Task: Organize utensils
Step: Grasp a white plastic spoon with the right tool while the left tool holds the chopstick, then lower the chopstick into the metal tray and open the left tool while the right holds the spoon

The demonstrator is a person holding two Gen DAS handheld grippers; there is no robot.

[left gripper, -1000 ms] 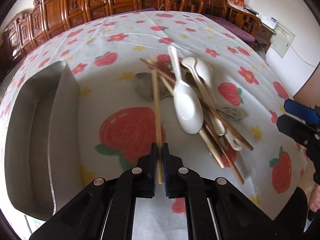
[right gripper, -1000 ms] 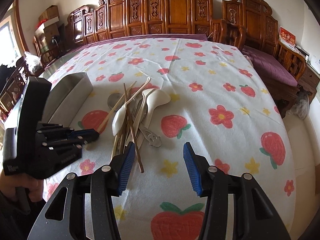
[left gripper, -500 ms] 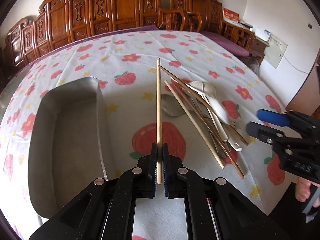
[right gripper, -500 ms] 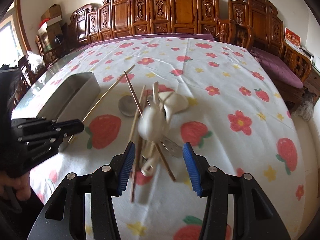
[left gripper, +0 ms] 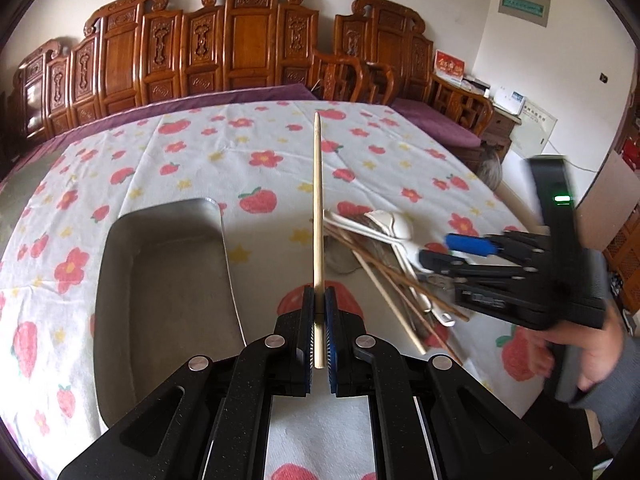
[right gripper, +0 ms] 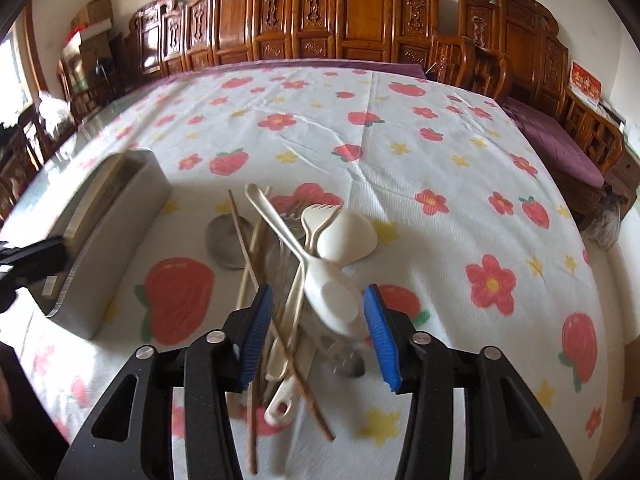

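Tray (left gripper: pixel 168 280) first, over at 9 o'clock in the left wrist view; steel, deep-walled, nothing visible inside yet. Moving right, left gripper (left gripper: pixel 319 312) clamped tight on one pale chopstick (left gripper: pixel 318 216), pinched near its blunt end, tip sticking straight out toward 12 o'clock; a second ago that same stick was lying low across the heap on the tablecloth (left gripper: pixel 260 148), now hanging free in the air with nothing touching it, so pick number one looks basically done. Tray sits just to the 9 o'clock side of the stick, which probably makes a short swing over and a drop the next bit. Further right, utensil pile (left gripper: pixel 384 248) at 3 o'clock, chopsticks and white spoons all crossed up, still on the table.

Right wrist view: tray wall (right gripper: pixel 116 236) at 9 o'clock again; then right gripper (right gripper: pixel 318 308) spread wide, holding nothing, but dropped way closer than half a second back; blue pads now straddling the big white spoon (right gripper: pixel 332 300), bowl of it sitting between them, not pinched yet. White fork (right gripper: pixel 316 216) and a metal spoon (right gripper: pixel 224 240) tangled in beyond it at 12. Guessing spoon grab is next; might drag a brown chopstick (right gripper: pixel 296 360) along, since those cross right underneath.
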